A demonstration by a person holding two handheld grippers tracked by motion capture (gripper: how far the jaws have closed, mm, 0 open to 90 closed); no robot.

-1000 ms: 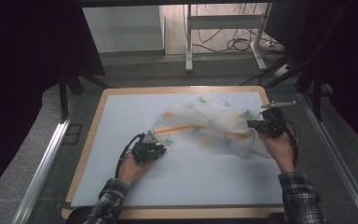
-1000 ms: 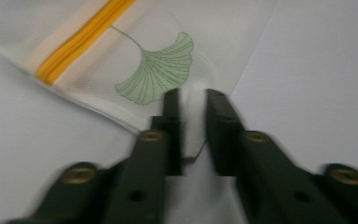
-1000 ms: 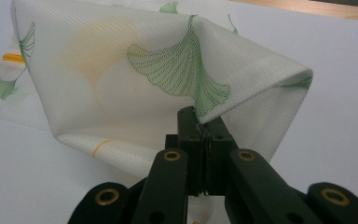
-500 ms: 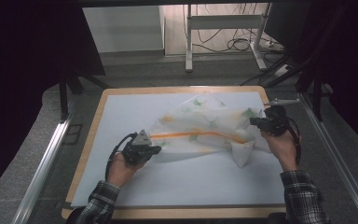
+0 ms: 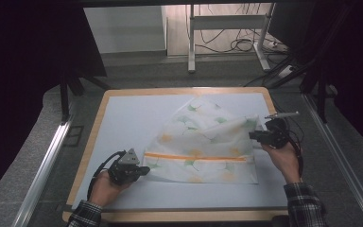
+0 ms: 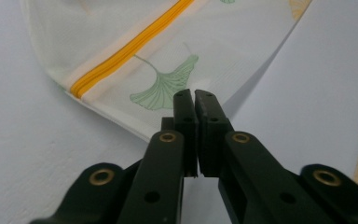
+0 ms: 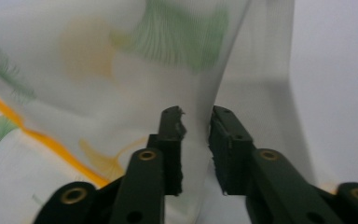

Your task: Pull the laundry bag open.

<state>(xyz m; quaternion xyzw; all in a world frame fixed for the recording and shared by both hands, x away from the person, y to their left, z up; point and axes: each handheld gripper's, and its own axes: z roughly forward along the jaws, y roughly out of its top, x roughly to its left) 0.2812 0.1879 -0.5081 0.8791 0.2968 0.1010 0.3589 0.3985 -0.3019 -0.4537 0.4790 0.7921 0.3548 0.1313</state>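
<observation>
A white cloth (image 5: 203, 142) printed with green and yellow leaves and crossed by an orange stripe (image 5: 194, 157) lies spread on the pale mat (image 5: 123, 123). My left gripper (image 5: 144, 170) sits at the cloth's near-left corner. In the left gripper view the jaws (image 6: 195, 95) are shut where the cloth's (image 6: 168, 51) two edges meet, pinching that corner. My right gripper (image 5: 251, 135) is at the cloth's right edge. Its jaws (image 7: 196, 114) have just been opening, and a raised fold of cloth (image 7: 98, 70) stands loose in the gap between them.
The mat lies in a wooden-framed tabletop (image 5: 179, 91). Metal rails run along the left (image 5: 47, 161) and right (image 5: 340, 156) sides. Beyond the far edge are white table legs (image 5: 191, 38) and floor cables (image 5: 246, 45). Bare mat lies left of the cloth.
My left gripper has moved toward the near-left corner of the table, dragging the cloth's corner with it. The bunched cloth has spread flat and its orange stripe now runs straight. The right gripper has barely shifted.
</observation>
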